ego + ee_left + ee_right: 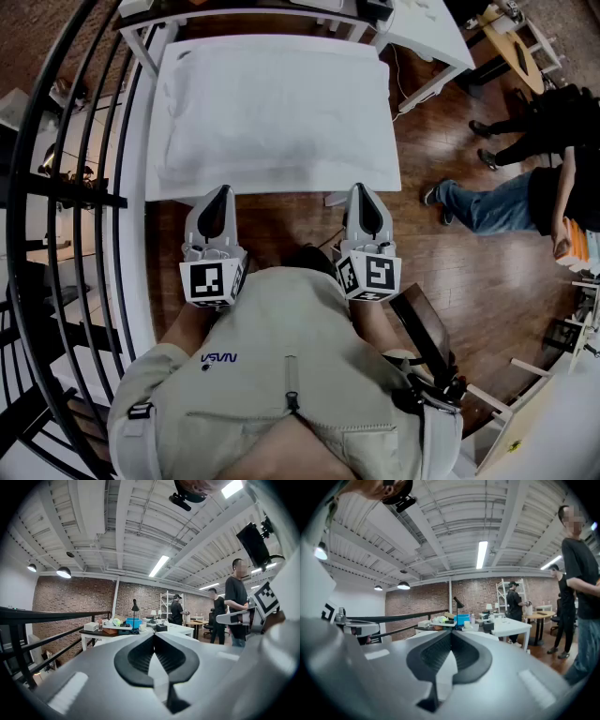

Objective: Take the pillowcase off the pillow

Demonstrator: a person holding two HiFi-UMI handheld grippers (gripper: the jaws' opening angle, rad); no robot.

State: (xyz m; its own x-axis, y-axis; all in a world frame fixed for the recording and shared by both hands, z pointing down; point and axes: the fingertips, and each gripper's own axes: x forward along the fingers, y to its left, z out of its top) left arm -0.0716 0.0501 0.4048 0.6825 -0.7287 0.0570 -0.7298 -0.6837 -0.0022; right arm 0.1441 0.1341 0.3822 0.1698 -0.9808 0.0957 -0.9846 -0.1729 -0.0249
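A white pillow in its pillowcase lies flat on a white table in the head view. Both grippers are held level at the table's near edge, just short of the pillow. My left gripper is shut with nothing in it, its tips close to the pillow's near left side. My right gripper is shut and empty too, near the pillow's near right corner. In the left gripper view the jaws meet at the tips; the right gripper view shows the same. The pillow shows white through the jaw openings.
A black railing curves along the left. A second white table stands at the back right. A person in jeans stands on the wooden floor to the right. A cluttered side table with a blue box and a lamp stands beyond the pillow.
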